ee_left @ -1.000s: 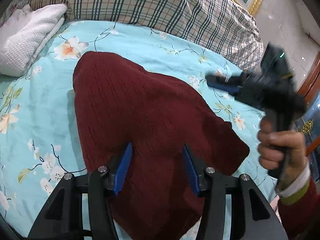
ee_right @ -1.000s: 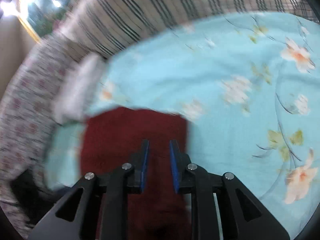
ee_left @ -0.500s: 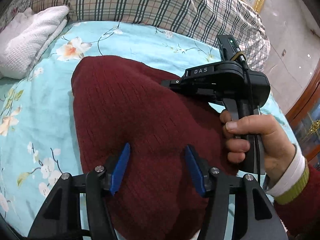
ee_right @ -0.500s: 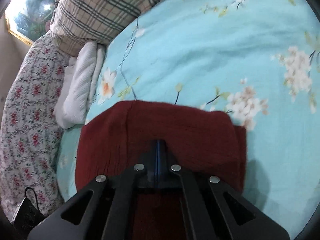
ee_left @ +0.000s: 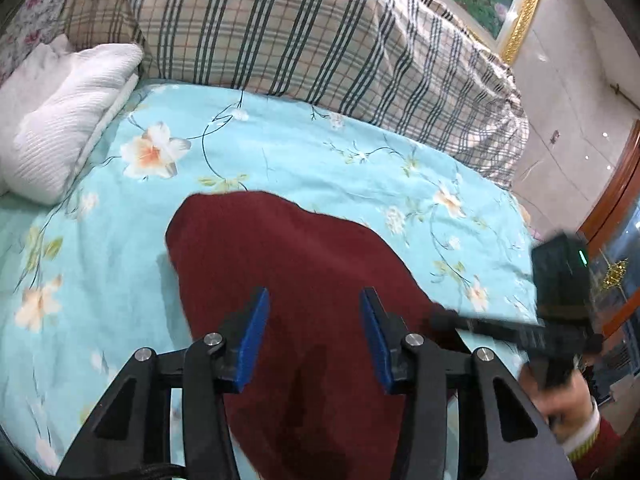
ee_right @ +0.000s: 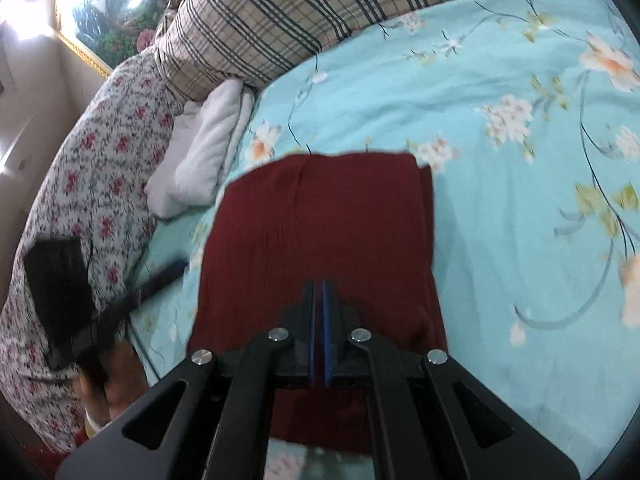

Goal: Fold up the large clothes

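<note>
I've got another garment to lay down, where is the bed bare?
Bare sheet lies right of the red sweater, and between it and the plaid pillow. Crowded on the left: white towel, floral bedding.

From the left wrist we look down close over the dark red sweater (ee_left: pixel 304 280) toward the plaid pillow (ee_left: pixel 320 40) at the bed's head edge; from the right wrist we face it from the opposite side. Both views share the sweater, the floral sheet (ee_right: pixel 500 120) and the white towel (ee_right: pixel 204 152)
</note>
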Motion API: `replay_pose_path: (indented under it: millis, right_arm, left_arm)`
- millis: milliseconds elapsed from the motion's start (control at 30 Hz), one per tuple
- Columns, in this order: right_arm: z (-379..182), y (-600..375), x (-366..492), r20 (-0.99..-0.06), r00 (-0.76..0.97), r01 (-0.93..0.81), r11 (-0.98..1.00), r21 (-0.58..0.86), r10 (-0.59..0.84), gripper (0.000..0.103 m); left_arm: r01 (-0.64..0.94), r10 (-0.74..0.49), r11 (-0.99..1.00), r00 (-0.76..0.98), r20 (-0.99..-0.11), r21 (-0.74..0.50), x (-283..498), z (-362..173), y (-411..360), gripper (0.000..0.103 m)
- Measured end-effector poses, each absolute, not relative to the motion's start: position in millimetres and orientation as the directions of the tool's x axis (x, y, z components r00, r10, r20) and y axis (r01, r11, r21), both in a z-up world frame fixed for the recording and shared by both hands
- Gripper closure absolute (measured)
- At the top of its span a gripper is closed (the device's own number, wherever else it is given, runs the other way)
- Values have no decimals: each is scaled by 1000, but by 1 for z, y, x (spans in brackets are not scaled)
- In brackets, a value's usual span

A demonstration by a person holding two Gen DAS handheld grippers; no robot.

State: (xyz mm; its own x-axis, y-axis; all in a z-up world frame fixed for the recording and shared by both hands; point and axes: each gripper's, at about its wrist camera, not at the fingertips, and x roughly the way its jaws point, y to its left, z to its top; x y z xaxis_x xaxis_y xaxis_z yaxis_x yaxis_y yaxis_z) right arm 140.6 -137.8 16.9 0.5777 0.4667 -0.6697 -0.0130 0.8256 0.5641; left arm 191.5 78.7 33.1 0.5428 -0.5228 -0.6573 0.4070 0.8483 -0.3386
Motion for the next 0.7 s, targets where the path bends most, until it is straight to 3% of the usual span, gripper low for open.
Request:
replay_pose_path:
  millis: [33,67,100,300,567,700]
  right_arm:
    - [12,-137,139,-686,569,-3,835,550,454,100]
    - [8,-137,139,-706,562,11,850,526,430,100]
    - [2,-138,138,-729,556,27,868,495,398,100]
    - [-12,-148,138,-731,561,48,867,497,388,103]
    - [22,-139,111,-680,604,-23,861,508,416,100]
    - [21,-128,105,-673,599,-40,855,517,434,100]
  left_arm:
    - [395,-504,858,525,-686,-328,203,26,75,62]
    - [378,-477,872,508,-717,-312,215,18,73,74]
    - [362,-452,883,486,-748,-298,225,6,69,75]
    - [367,-404,900,502,-765,-235,221,7,61,73]
    - [460,-563,817,504,-655,-348,128,37,93,74]
    - [494,-546,812,455,-704,-310,99,20,83,74]
